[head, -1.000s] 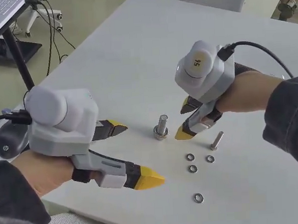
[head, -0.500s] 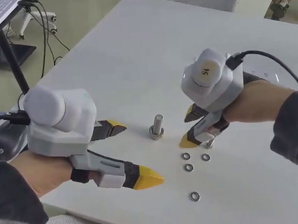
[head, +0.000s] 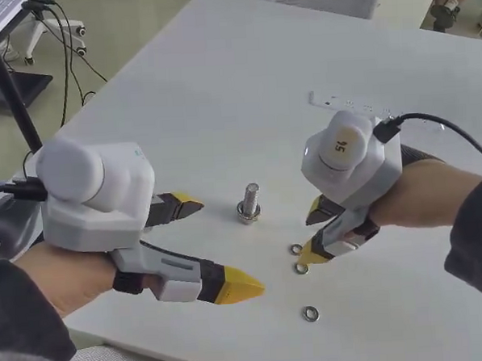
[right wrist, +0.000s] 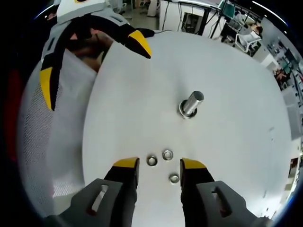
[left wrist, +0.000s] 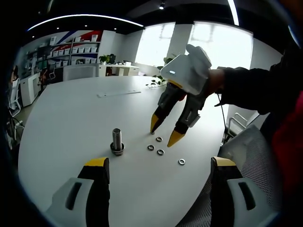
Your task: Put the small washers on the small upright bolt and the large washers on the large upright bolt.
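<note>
The large upright bolt (head: 249,203) (left wrist: 117,140) (right wrist: 191,104) stands mid-table with a washer around its base. Three small washers (head: 296,249) (left wrist: 150,147) (right wrist: 167,154) lie loose on the white table (head: 220,93), and one more (head: 311,313) (left wrist: 182,161) rests nearer the front edge. My right gripper (head: 313,237) (left wrist: 164,133) (right wrist: 160,164) hovers open, tips down, right over the loose washers, with nothing in it. It hides the small bolt in the head view. My left gripper (head: 224,246) (left wrist: 159,163) is wide open and holds nothing, left of the large bolt, near the front edge.
A flat white strip (head: 350,106) (left wrist: 118,93) lies on the table's far side. Off the table to the left are a laptop stand (head: 5,71) and cables on the floor. The table's front edge (head: 193,353) runs close under the left gripper.
My right gripper has moved toward me and down, from beside the large bolt to over the loose washers, covering the small bolt. The left gripper has held still.
</note>
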Tool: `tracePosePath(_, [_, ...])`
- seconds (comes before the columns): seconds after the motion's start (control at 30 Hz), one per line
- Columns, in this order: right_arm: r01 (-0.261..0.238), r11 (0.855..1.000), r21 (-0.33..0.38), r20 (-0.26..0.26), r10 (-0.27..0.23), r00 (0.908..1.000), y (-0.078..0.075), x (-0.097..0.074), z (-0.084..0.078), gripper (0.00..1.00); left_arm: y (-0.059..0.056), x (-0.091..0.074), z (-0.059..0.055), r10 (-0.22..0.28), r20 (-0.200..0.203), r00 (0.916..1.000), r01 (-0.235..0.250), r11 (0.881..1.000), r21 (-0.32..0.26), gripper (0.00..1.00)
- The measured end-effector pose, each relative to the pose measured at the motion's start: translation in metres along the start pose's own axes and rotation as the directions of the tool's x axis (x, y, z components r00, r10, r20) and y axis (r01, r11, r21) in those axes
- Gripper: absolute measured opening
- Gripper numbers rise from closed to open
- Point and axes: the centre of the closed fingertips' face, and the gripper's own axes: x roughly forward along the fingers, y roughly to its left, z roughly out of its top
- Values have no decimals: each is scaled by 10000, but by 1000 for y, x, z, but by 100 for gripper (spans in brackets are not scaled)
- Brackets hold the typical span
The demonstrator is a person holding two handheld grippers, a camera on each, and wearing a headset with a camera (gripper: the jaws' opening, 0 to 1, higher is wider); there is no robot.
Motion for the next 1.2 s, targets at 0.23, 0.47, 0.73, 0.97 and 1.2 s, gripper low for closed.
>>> tracePosePath(0.23, [-217,9989,408,-58,220,9997,9,10,-12,33,-1,0,1,-13,20,10000,13,10000,27,88])
tracePosePath(0.47, [-289,9985,465,-103,294,9995,14,18,-15,28,-3,1,0,-65,-17,10000,65,10000,51,88])
tracePosePath(0.73, [-320,9983,492,-279,334,9991,15,29,-20,23,-2,0,-2,-55,-34,10000,55,10000,22,88])
tracePosePath(0.97, [-287,9988,396,-380,302,9988,14,34,-20,21,-2,0,-4,-66,-89,9999,66,10000,-7,88])
tracePosePath(1.2, [-252,9994,237,-423,261,9988,13,35,-18,19,-2,0,-4,-65,-48,10000,65,10000,-37,88])
